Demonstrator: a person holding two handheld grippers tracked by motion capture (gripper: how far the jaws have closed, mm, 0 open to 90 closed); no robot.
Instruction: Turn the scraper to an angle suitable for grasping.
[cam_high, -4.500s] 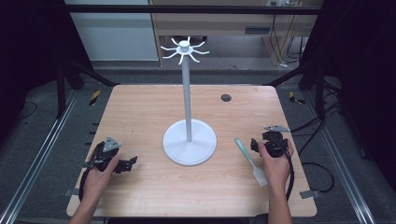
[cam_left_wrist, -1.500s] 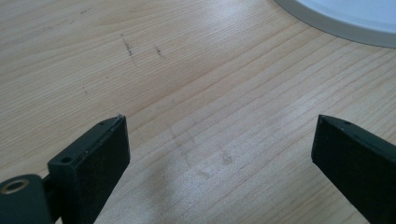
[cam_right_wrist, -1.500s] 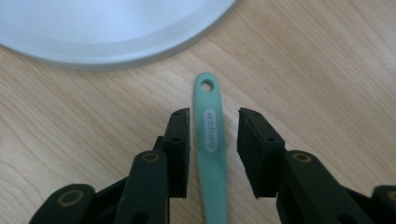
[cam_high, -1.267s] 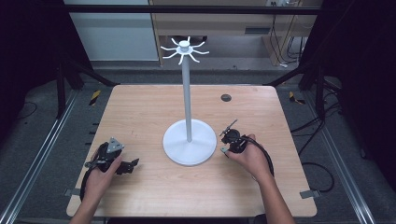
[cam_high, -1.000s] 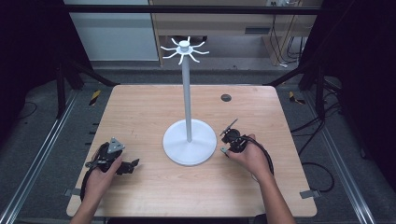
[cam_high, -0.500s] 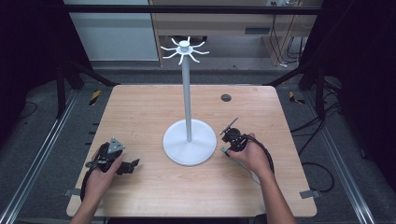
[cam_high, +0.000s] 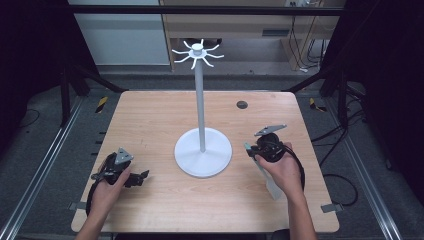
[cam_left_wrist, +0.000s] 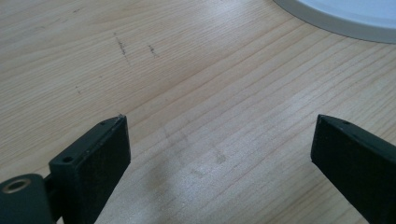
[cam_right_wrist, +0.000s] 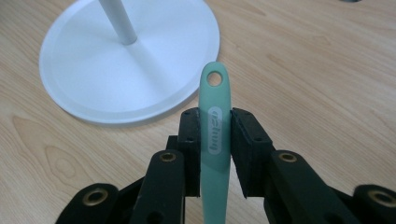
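My right gripper (cam_right_wrist: 215, 122) is shut on the mint-green handle of a utensil (cam_right_wrist: 215, 93); its jaws have just been closing on that handle. The handle's end, with a hanging hole, sticks out past the fingertips. In the high view the right gripper (cam_high: 254, 150) is raised just right of the white stand's round base (cam_high: 190, 162), and the utensil's (cam_high: 270, 182) pale other end trails back under the hand. The stand's pole rises to a crown of hooks (cam_high: 198, 52). My left gripper (cam_high: 140, 177) rests at the front left, and its jaws (cam_left_wrist: 219, 140) stand wide open over bare wood.
The wooden table (cam_high: 150, 120) has a small dark grommet (cam_high: 242, 105) at the back right. Cables trail from both grippers off the front edge. A black frame and rails flank the table.
My right gripper has risen from the table and shifted right, away from the stand's base, carrying the utensil with it. The left gripper has stayed where it was.
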